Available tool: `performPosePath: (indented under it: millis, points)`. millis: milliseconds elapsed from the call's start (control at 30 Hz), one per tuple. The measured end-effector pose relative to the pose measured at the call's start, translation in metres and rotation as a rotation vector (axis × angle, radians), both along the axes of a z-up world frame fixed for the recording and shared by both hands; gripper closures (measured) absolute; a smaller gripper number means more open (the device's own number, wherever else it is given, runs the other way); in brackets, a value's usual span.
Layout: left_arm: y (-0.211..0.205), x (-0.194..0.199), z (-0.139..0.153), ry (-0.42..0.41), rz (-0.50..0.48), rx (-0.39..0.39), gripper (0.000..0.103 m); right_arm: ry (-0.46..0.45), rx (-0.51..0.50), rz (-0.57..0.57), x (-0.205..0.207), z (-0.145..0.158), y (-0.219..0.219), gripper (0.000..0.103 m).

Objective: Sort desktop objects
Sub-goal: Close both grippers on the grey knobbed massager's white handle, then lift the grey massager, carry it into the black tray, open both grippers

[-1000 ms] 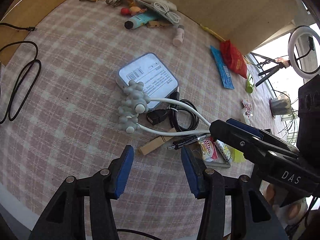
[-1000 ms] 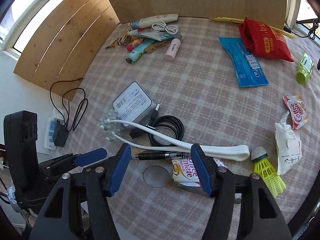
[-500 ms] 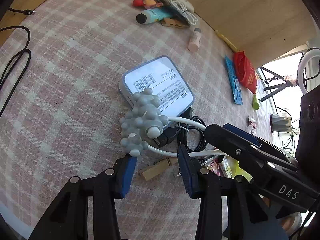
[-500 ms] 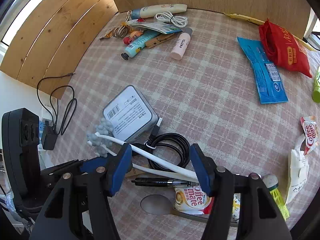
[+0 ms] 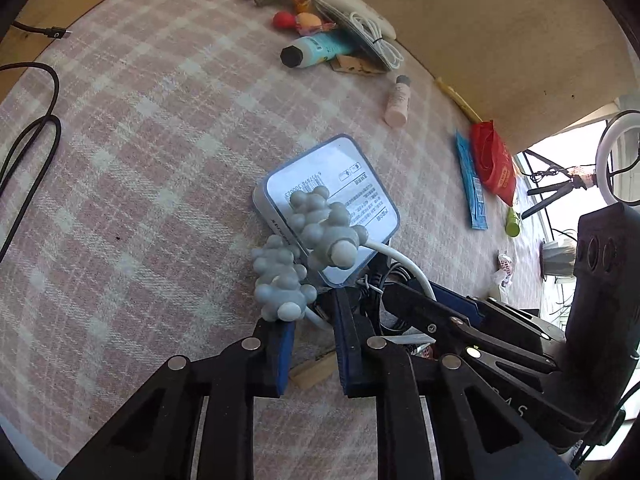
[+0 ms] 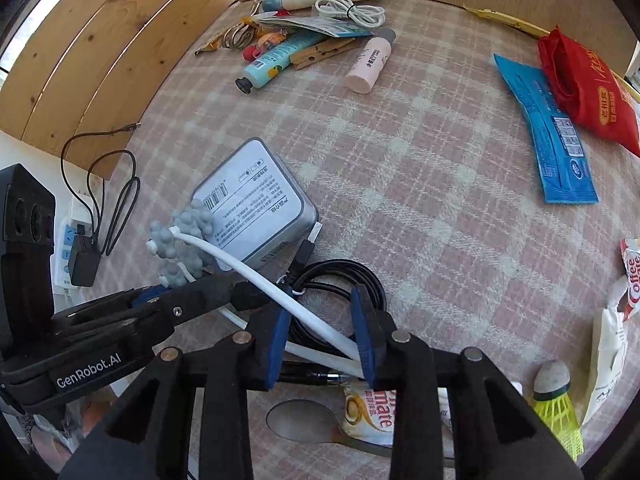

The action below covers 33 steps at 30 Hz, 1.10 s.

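Note:
A white two-armed massager with grey knobbly heads [image 5: 308, 236] lies across a grey power bank [image 5: 340, 184] and a coiled black cable [image 6: 344, 280]. My left gripper [image 5: 314, 320] is open, its fingers low at the lower grey head, straddling the lower white arm. My right gripper [image 6: 320, 332] is open around both white arms [image 6: 312, 316], the right pad touching them. The power bank also shows in the right wrist view [image 6: 256, 208]. A black pen [image 6: 320, 378] lies under the right gripper.
A wooden clothespin [image 5: 312, 372] lies below the left fingers. Tubes, a white cable and a pink bottle [image 6: 370, 64] sit at the back. Blue [image 6: 548, 136] and red [image 6: 588, 88] packets lie right. A spoon [image 6: 304, 420], creamer sachet [image 6: 372, 412] and shuttlecock [image 6: 556, 400] are near.
Both grippers have moved forward and down onto the massager and narrowed. The left now straddles the lower arm by its grey head; the right now brackets both white arms.

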<state>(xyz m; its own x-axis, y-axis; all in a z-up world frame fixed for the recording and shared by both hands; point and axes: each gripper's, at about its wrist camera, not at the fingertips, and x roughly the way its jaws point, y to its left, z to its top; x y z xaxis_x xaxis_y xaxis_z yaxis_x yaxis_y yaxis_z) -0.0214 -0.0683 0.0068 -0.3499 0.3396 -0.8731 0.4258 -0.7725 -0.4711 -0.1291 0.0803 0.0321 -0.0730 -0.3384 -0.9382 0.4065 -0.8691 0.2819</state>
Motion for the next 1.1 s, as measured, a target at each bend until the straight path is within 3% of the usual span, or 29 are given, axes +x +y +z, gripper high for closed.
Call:
performPosePath:
  millis: [133,400,700,867,1100]
  points:
    - [0.011,-0.004,0.012,0.028,-0.020,-0.082,0.090,0.035,0.009,0.018,0.005,0.007,-0.006,0.083]
    - [0.021,-0.009,0.029,0.073,-0.054,-0.096,0.097,0.048,-0.034,-0.007,0.015,0.019,0.006,0.092]
    - [0.036,-0.016,0.053,0.123,-0.078,-0.038,0.098,0.029,-0.176,-0.065,0.025,0.046,0.027,0.093]
    - [0.062,-0.025,0.072,0.159,-0.124,-0.037,0.098,0.095,-0.185,-0.092,0.037,0.068,0.039,0.096]
    - [0.112,-0.036,0.103,0.218,-0.213,-0.039,0.098,0.150,-0.222,-0.178,0.048,0.100,0.094,0.097]
